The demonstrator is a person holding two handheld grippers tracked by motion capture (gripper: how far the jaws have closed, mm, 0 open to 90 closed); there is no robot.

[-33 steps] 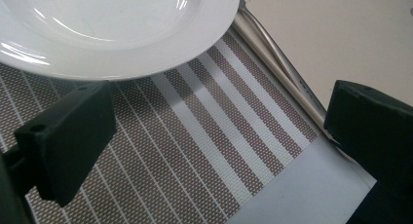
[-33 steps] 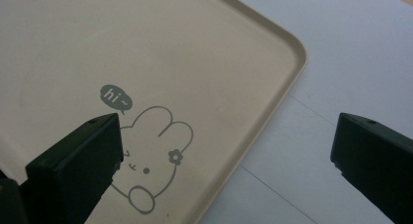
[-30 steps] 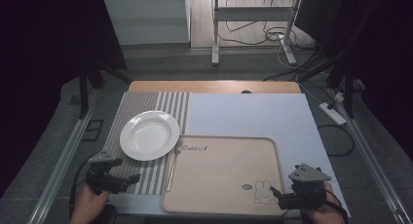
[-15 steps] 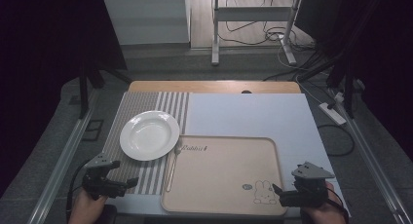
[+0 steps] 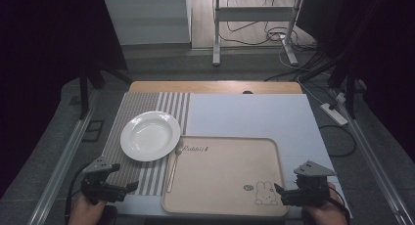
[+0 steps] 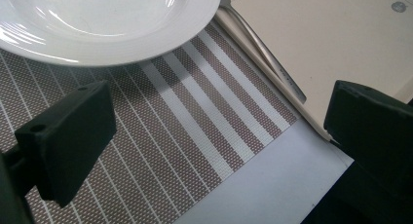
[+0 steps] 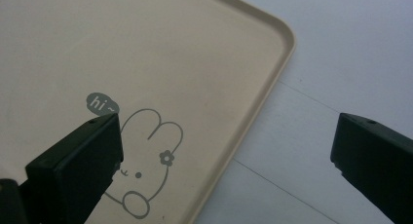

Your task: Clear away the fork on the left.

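Nothing is being held yet: the left claw (image 5: pixel 131 187) and right claw (image 5: pixel 277 190) are gaping open, the plate (image 5: pixel 150 135) and spoon (image 5: pixel 173 167) are lying untouched left of the tray (image 5: pixel 274 151).

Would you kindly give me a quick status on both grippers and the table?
Left gripper open, over striped placemat near plate. Right gripper open, empty, at tray corner. Spoon beside tray; nothing in the way.

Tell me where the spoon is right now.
In the high view the spoon lies left of centre, along the left edge of the tray, its bowl by the plate rim, on the striped mat.
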